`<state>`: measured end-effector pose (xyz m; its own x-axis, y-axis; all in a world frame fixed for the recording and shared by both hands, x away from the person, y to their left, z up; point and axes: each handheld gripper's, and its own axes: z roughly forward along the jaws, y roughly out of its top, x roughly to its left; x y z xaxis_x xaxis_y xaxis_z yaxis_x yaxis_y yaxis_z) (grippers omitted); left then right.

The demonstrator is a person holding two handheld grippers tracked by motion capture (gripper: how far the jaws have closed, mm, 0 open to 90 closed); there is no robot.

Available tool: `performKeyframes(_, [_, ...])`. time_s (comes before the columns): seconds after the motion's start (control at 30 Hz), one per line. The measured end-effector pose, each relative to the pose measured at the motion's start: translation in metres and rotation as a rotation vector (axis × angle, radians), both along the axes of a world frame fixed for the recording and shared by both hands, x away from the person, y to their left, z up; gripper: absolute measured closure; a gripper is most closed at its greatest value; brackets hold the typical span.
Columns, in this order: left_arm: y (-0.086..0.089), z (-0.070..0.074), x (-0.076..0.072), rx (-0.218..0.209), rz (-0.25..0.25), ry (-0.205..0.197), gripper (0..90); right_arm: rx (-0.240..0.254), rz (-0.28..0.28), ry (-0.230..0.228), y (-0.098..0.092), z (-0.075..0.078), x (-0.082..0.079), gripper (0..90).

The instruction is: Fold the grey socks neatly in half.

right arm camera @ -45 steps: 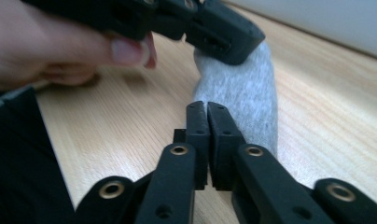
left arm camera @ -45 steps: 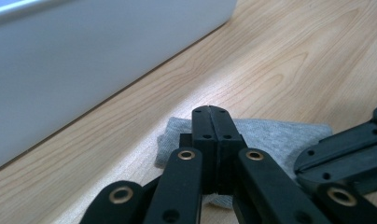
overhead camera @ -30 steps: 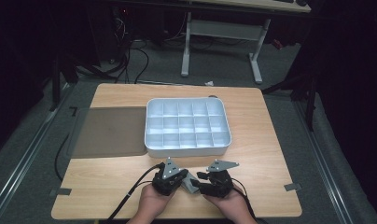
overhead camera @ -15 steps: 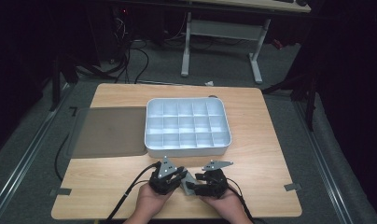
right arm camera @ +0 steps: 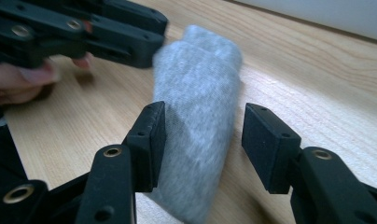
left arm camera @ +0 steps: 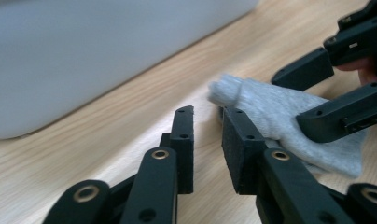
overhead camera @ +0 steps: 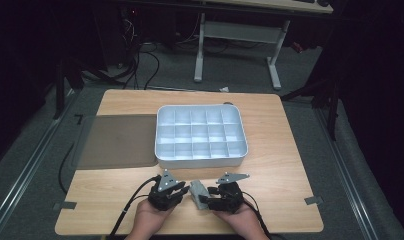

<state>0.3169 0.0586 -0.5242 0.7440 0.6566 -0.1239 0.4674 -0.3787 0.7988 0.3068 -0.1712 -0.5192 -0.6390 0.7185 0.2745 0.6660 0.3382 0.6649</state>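
A rolled grey cloth (overhead camera: 197,192) lies on the wooden table (overhead camera: 270,150) near its front edge, between my two grippers. My left gripper (overhead camera: 183,193) points at it from the left. Its jaws have just been opening and stand a little apart, nothing between them (left arm camera: 207,116), the cloth (left arm camera: 275,107) just past the tips. My right gripper (overhead camera: 206,198) has its jaws on either side of the cloth (right arm camera: 200,70). They have just been closing; the left pad (right arm camera: 154,140) brushes the fabric, the right stands clear (right arm camera: 205,112).
A white tray (overhead camera: 200,161) of several empty compartments sits mid-table just behind the grippers, its wall (left arm camera: 84,56) close to my left jaws. A dark mat (overhead camera: 117,142) lies to the tray's left. Bare wood lies to either side of the hands.
My left gripper has drawn back to the left off the cloth and its jaws have parted. The right gripper stays at the cloth.
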Motion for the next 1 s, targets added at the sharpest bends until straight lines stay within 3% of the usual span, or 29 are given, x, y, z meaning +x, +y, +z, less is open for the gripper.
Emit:
performKeyframes(0.33, [-0.006,-0.002,0.001,0.007,-0.027,-0.002,76.4,0.012,0.002,0.031,0.002,-0.001,0.001,49.0])
performKeyframes(0.57, [0.008,0.0,-0.009,0.026,-0.025,-0.01,76.0,0.011,0.004,0.065,0.003,-0.001,0.002,44.7])
performKeyframes(0.77, [0.01,-0.001,-0.015,0.038,-0.041,-0.007,76.8,-0.004,0.021,0.058,0.005,0.0,0.001,47.5])
performKeyframes(1.0, [0.026,0.003,-0.01,0.028,0.006,-0.025,75.0,-0.012,0.058,0.067,0.011,0.002,0.002,51.9])
